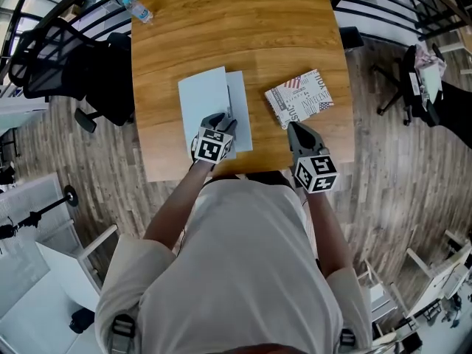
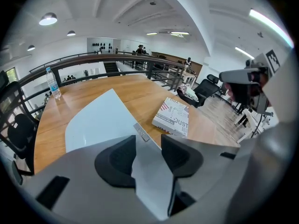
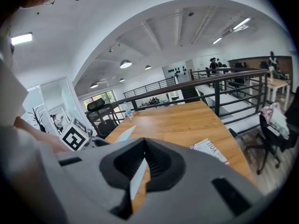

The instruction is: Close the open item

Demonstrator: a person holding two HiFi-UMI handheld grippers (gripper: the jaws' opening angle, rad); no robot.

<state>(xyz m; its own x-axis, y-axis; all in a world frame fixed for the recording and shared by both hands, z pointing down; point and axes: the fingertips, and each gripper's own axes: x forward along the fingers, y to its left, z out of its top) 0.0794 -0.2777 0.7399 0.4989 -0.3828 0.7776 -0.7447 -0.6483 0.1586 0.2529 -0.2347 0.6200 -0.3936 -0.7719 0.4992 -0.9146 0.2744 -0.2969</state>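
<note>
A pale blue folder (image 1: 205, 102) (image 2: 100, 118) lies on the wooden table (image 1: 236, 28), its cover lifted at a slant above a narrower pale layer along its right side. A small metal clasp (image 2: 141, 132) sits on that lower layer. My left gripper (image 1: 223, 122) (image 2: 148, 153) hovers over the folder's near right corner, jaws open, with the pale surface showing in the gap and the pads not pressing on it. My right gripper (image 1: 295, 127) (image 3: 144, 146) is shut and empty, pointing at the near edge of a printed book (image 1: 299, 98) (image 3: 210, 150).
The printed book (image 2: 172, 117) lies to the right of the folder. A water bottle (image 1: 138, 9) (image 2: 53, 83) stands at the table's far left corner. A black office chair (image 1: 66, 57) is left of the table, another chair (image 1: 420, 80) to the right. Railings run behind the table.
</note>
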